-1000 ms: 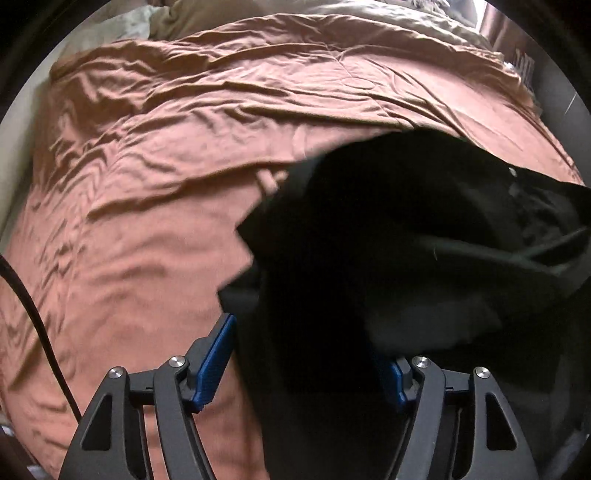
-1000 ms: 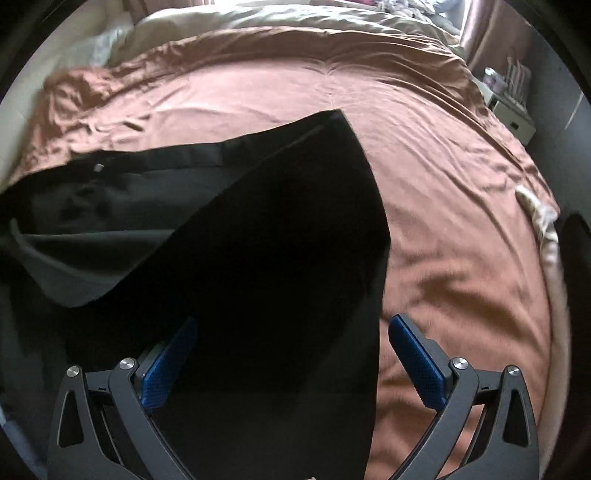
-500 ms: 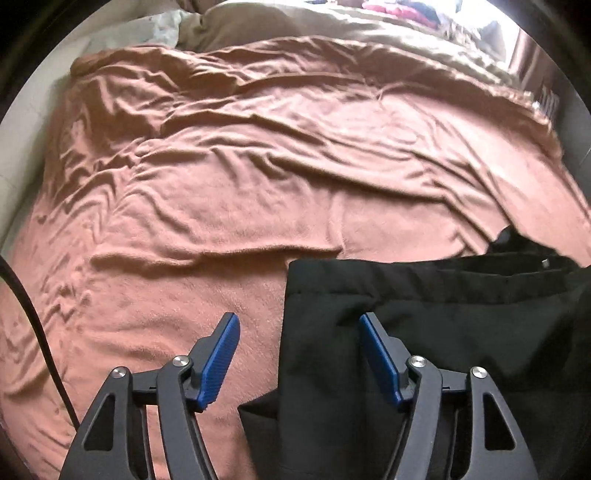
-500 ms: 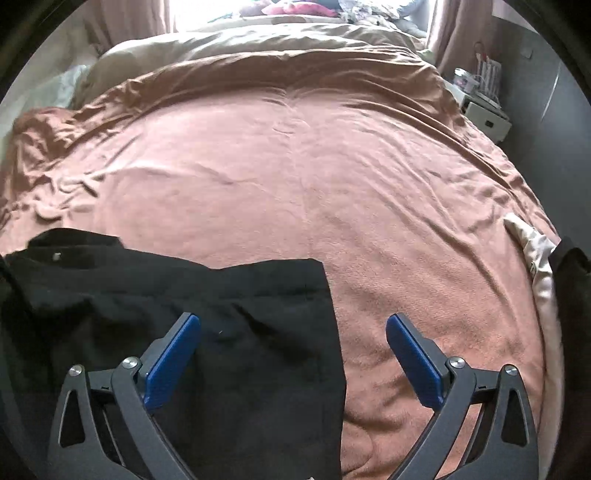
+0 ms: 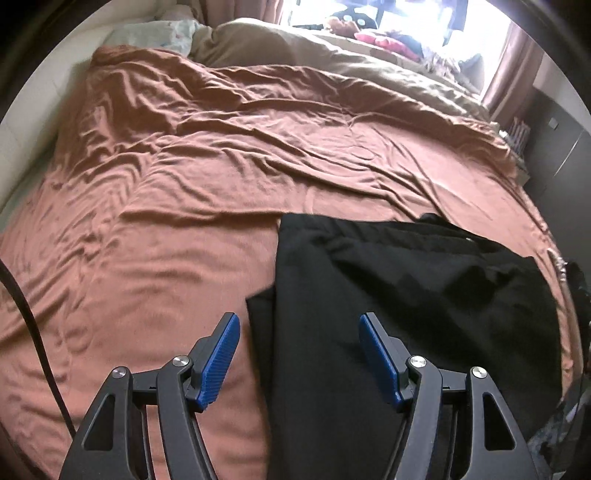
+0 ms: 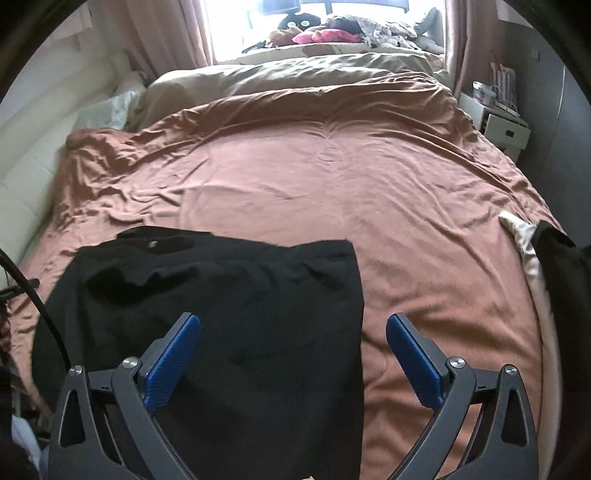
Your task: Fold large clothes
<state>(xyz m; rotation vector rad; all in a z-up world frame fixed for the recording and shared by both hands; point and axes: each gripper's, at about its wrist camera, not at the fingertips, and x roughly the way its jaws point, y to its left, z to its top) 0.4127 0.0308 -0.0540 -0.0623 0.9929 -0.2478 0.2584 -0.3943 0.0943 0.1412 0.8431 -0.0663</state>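
A black garment (image 5: 413,295), folded into a rough rectangle, lies flat on the brown bed cover (image 5: 221,166) near the bed's front edge. It also shows in the right wrist view (image 6: 229,302). My left gripper (image 5: 297,325) is open and empty, hovering over the garment's left edge. My right gripper (image 6: 293,326) is open and empty, hovering over the garment's right edge. A small pale button (image 6: 151,243) shows near the garment's far left corner.
A beige duvet (image 6: 295,74) and plush toys (image 6: 317,29) lie at the head of the bed by the window. A white nightstand (image 6: 506,129) stands at the right. A white and a black cloth (image 6: 546,258) hang at the bed's right edge. A black cable (image 5: 33,332) runs at left.
The garment was lifted close to both cameras, then laid down flat on the bed. Both grippers have pulled back and up, showing more of the room.
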